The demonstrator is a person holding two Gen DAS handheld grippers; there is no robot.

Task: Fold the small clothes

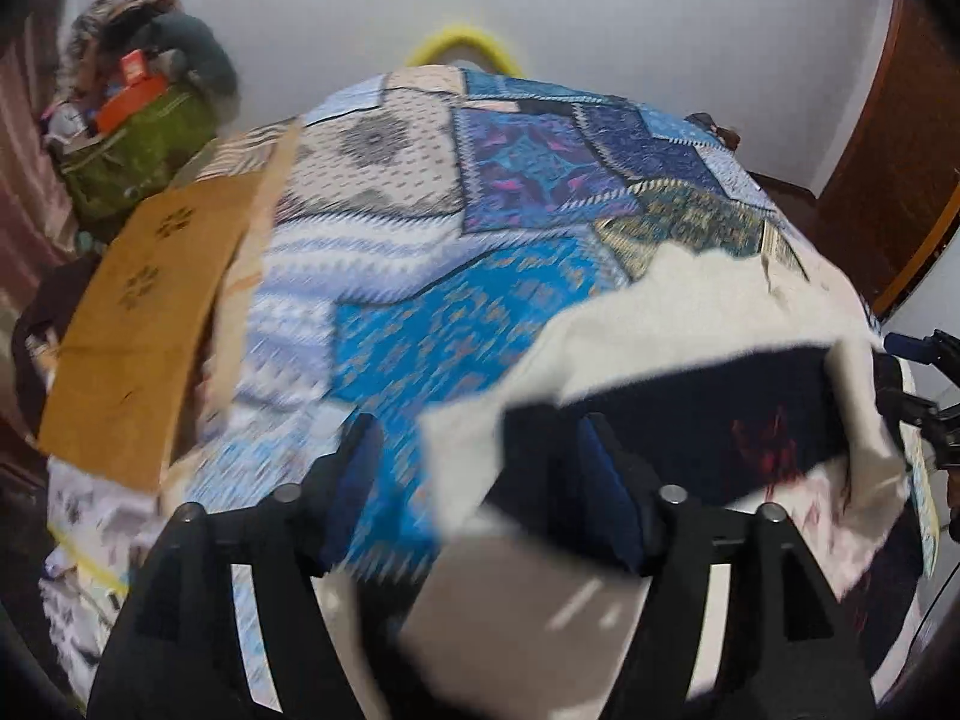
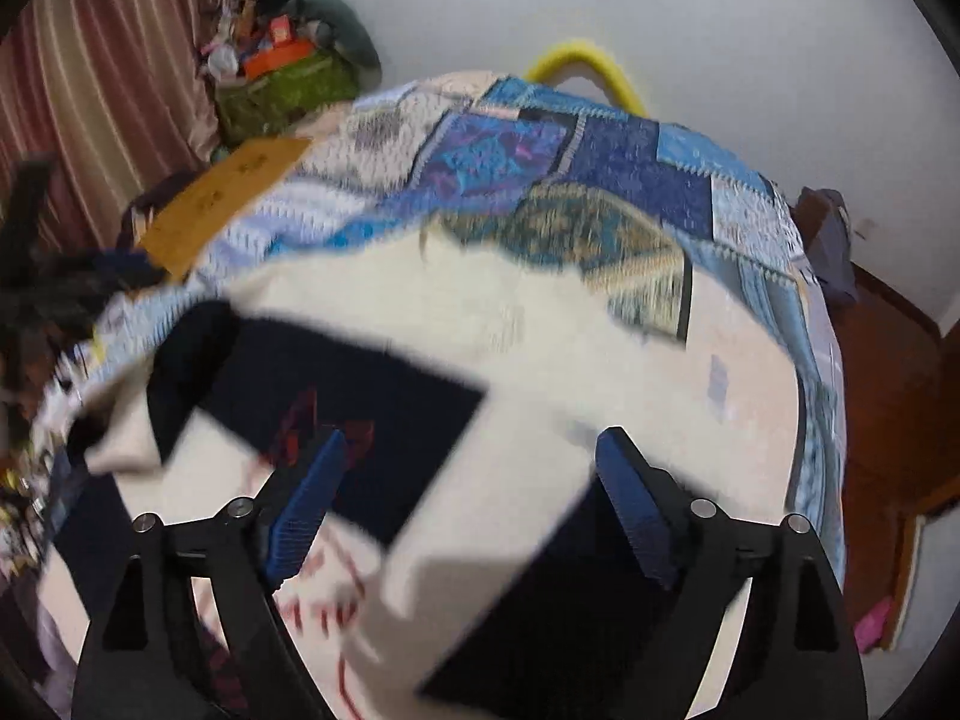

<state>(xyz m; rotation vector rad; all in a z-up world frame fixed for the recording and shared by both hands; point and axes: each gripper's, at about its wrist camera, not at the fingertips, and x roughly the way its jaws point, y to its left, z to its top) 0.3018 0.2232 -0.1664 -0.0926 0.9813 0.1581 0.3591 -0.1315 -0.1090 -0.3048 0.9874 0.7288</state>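
Bed [image 1: 420, 312] with blue-and-white patchwork quilt takes up most of both views; it carries the work. Cream-white small garment with navy panels and red print [image 2: 480, 324] lies on the quilt's near right part, spread but rumpled, with a navy sleeve or panel thrown across its middle and one cream flap lifted at the near edge. Blur hides the exact fold lines. Brown flat cardboard piece [image 1: 144, 324] sits at the quilt's left edge, well apart from the garment. Green bag heaped with clutter [image 1: 138, 150] stands beyond it by the wall.

Left claw [image 1: 474, 498] is spread apart, hovering above the garment's left edge, nothing pinched; cloth shows below the gap, not pressed by the pads. Right claw [image 2: 468, 498] is likewise spread wide over the garment's middle, empty.

Progress judgement: early to midway. Some part looks turned inward, so perhaps one fold is in, but no neat, compact rectangle yet. Left to do: square the sleeves and flaps, fold the body down, set it aside. No finished stack of folded clothes is visible.
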